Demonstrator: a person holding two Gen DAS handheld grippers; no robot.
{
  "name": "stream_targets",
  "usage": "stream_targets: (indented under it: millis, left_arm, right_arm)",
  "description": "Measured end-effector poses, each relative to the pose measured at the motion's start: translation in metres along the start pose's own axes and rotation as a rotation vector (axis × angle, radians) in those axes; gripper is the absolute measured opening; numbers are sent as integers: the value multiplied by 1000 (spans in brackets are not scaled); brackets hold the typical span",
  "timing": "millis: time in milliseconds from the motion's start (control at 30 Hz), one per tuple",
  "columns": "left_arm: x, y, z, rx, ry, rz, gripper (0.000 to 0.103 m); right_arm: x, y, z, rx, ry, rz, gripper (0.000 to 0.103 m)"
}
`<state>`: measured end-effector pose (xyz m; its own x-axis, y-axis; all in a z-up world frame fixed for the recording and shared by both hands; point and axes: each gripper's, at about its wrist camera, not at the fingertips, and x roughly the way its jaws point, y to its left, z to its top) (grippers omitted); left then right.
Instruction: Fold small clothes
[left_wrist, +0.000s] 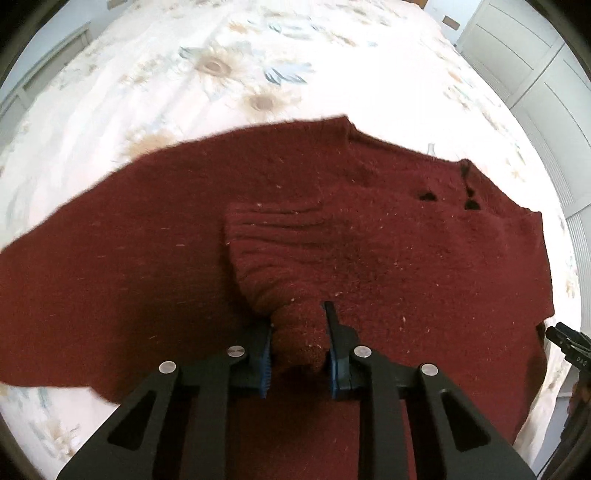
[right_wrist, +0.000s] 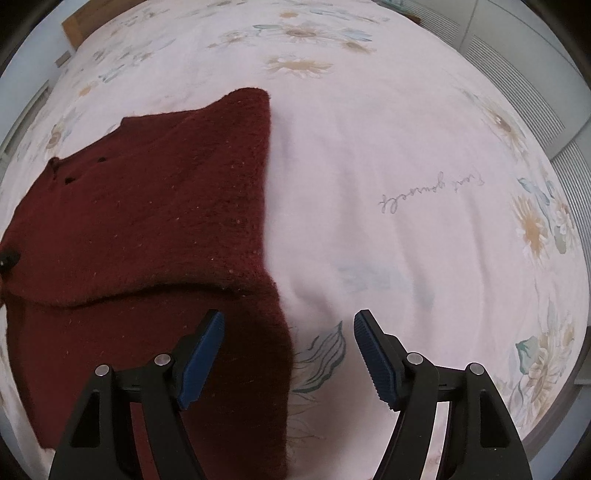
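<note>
The left gripper (left_wrist: 299, 345) is pinched tight on the ribbed cuff (left_wrist: 266, 251) of a sleeve, which lies across the body of the sweater (left_wrist: 147, 258). The right gripper (right_wrist: 290, 354) is wide open and holds nothing, its jaws straddling the sweater's edge. The sweater lies mostly flat on the bed (right_wrist: 388, 147). It looks like a thick, soft, limp knit that will sag and stretch, so hems, cuffs and folded edges seem the safest grips.
</note>
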<state>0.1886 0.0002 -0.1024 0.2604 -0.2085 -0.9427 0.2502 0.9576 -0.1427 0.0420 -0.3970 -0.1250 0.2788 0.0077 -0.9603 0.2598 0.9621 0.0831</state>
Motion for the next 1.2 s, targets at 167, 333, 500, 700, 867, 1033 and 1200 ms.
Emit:
stream_targets:
  millis: [167,333,500,700,867,1033,1200]
  left_arm:
    - [-5,15,-10,0,-5,68,20]
    - [4,17,-10,-13,14,56,25]
    - [-8,7,-4,-2,-22,113,61]
    - [-43,-25,2,64,-138,70,102]
    - [-39,-64,-2,168,-214,97,102]
    - [12,-85,-8,182,-159,93,102]
    - [45,-72,-22,166,-74,128,102]
  right_arm:
    - [1,7,0,-4,3,8,74]
    - [-8,19,4,-38,-22,10,74]
    - [-25,47,20,-72,-84,49,83]
    - [-27,108,31,-164,-138,82,90]
    - [-11,151,28,-226,-162,91,101]
    - [23,166,21,-261,-143,52,103]
    - [42,139,18,-237,-143,-3,103]
